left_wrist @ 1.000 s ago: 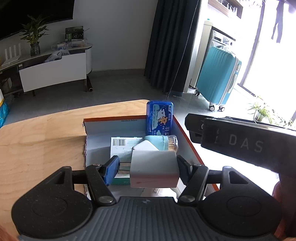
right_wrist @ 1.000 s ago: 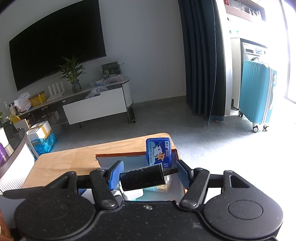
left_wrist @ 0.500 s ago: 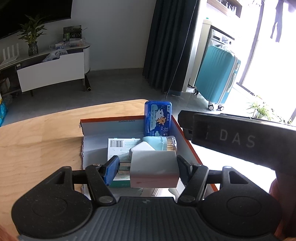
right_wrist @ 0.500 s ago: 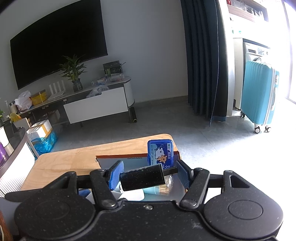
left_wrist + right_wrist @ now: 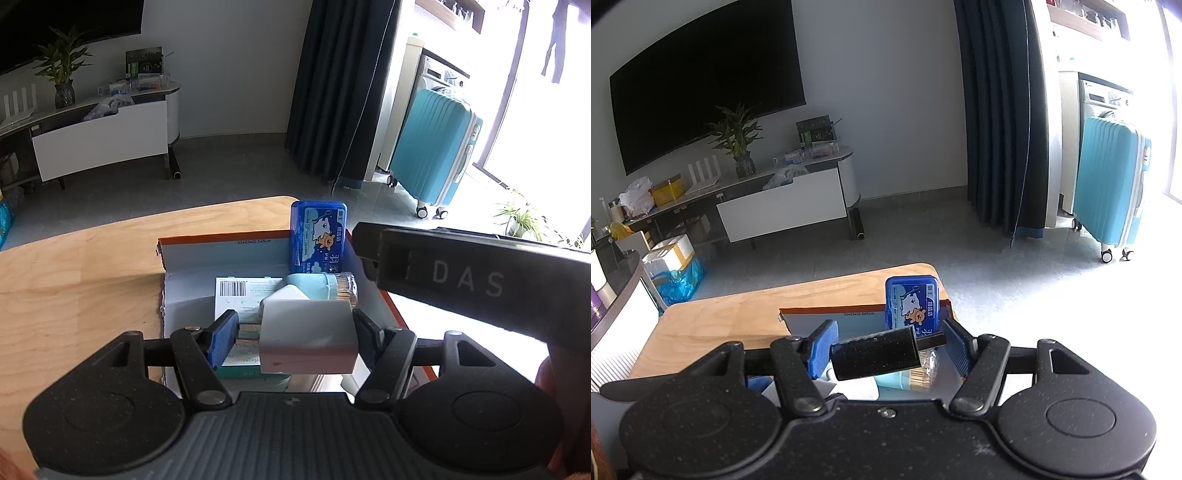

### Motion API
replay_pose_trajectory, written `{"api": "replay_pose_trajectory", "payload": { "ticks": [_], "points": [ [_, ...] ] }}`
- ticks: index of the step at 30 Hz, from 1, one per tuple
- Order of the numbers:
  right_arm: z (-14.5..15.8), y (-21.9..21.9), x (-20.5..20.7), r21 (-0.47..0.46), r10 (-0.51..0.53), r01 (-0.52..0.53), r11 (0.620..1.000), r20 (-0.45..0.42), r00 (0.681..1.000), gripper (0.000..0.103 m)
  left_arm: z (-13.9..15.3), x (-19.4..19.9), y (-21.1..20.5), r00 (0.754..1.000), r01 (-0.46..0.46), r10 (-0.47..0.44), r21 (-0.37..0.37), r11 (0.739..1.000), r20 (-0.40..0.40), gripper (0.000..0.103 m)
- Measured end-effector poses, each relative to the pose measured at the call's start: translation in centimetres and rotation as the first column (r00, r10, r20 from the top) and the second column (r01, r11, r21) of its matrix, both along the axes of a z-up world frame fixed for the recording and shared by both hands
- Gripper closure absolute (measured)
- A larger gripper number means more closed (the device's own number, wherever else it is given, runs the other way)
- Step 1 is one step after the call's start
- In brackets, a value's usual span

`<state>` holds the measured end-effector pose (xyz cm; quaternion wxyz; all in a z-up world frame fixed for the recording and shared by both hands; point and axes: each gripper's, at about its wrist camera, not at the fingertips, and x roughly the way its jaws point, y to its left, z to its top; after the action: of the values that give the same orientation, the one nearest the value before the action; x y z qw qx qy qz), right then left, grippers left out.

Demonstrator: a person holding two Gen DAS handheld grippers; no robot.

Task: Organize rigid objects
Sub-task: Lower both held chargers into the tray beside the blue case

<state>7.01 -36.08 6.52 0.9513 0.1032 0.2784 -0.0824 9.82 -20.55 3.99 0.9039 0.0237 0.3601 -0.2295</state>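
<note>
Over an open red-rimmed cardboard box (image 5: 221, 242) on the wooden table (image 5: 74, 277), my left gripper (image 5: 293, 313) is shut on a white block (image 5: 308, 339). Its right pad lies flat on the block; a sliver of the box shows beside the left pad. In the box a blue cartoon-printed case (image 5: 317, 236) stands upright at the back right. Before it lie a teal-lidded toothpick jar (image 5: 332, 290) and a flat carton with a barcode (image 5: 240, 291). My right gripper (image 5: 886, 328) is shut lengthwise on a black roller-like cylinder (image 5: 875, 354), above the box (image 5: 831, 310).
The right tool's black housing marked DAS (image 5: 461, 280) reaches in from the right, over the box's right wall. Bare tabletop lies left of the box. A teal suitcase (image 5: 432, 155), a dark curtain (image 5: 343, 85) and a white TV stand (image 5: 783, 206) stand beyond the table.
In the left wrist view the box and the room slipped slightly to the left, while the white block kept its place between the jaws. The right wrist view is nearly the same.
</note>
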Motion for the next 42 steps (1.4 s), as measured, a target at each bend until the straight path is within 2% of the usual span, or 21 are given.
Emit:
{"api": "replay_pose_trajectory", "payload": {
  "ticks": [29,42],
  "points": [
    [-0.5,-0.2,1.7,0.010,0.000,0.001,1.000,-0.016,1.000,0.028,-0.5,4.2,1.4,0.999,-0.047,0.047,0.006,0.999,-0.004,0.037],
    [-1.0,-1.0,1.9,0.021,-0.036,0.037,0.999,-0.035,0.999,0.028,-1.4,6.2,2.1,0.997,-0.070,0.071,0.018,0.997,-0.037,0.037]
  ]
}}
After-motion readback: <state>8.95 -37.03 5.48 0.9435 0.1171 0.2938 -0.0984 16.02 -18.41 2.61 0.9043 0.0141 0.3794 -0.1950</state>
